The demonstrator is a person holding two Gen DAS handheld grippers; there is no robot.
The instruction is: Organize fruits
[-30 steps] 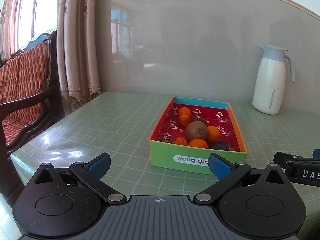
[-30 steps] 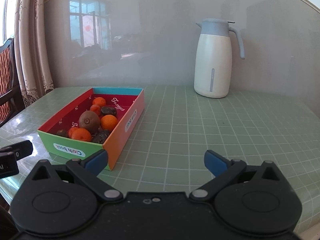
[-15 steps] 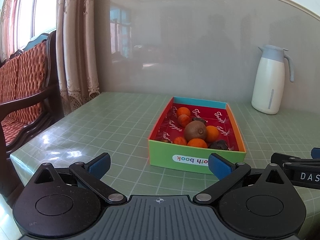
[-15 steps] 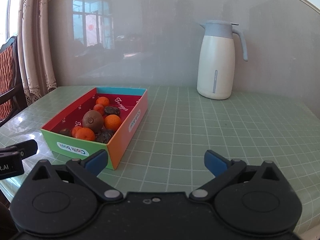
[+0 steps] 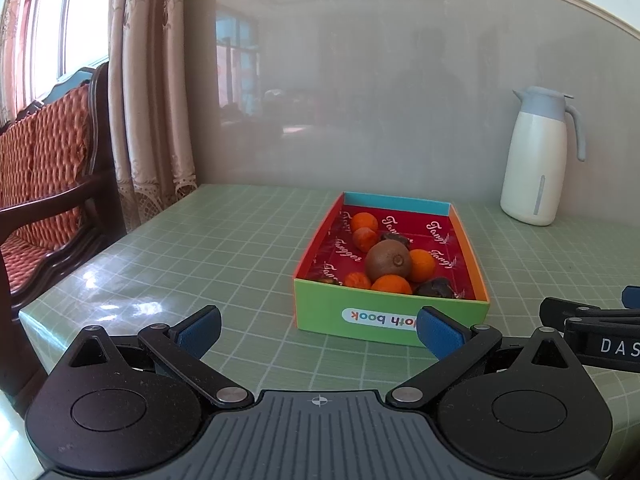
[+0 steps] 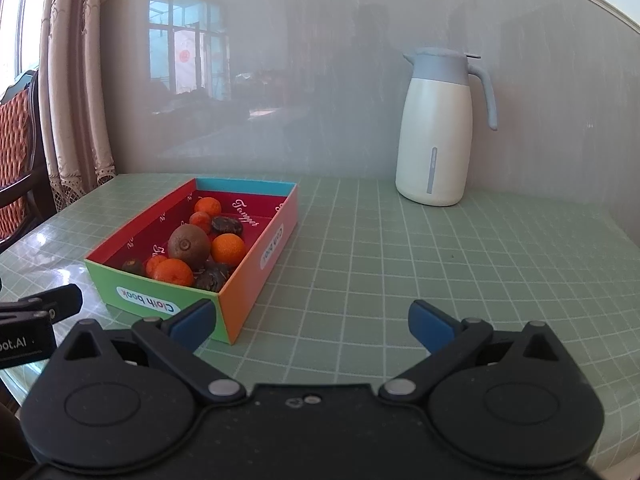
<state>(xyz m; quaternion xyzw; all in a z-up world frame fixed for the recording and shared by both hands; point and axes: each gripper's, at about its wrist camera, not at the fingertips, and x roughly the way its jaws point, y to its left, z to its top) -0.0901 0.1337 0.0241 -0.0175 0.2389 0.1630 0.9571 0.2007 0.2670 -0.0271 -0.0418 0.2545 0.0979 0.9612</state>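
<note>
The table (image 5: pixel 224 240) ahead of the tools is showing pale green with a white grid, and the box (image 5: pixel 390 314) on it is wearing a green near wall, orange side, blue far wall and a red lining with white script. Inside it, oranges (image 5: pixel 422 265) are glowing bright orange around a brown kiwi (image 5: pixel 389 260) and some dark brown fruits (image 6: pixel 226 225). Farther off, the jug (image 6: pixel 434 136) is standing cream with a grey-blue top, while the fingertips (image 6: pixel 430 322) are showing blue on black, and to the left the chair (image 5: pixel 44 168) is showing orange-red quilting beside beige curtains (image 5: pixel 152 92).
</note>
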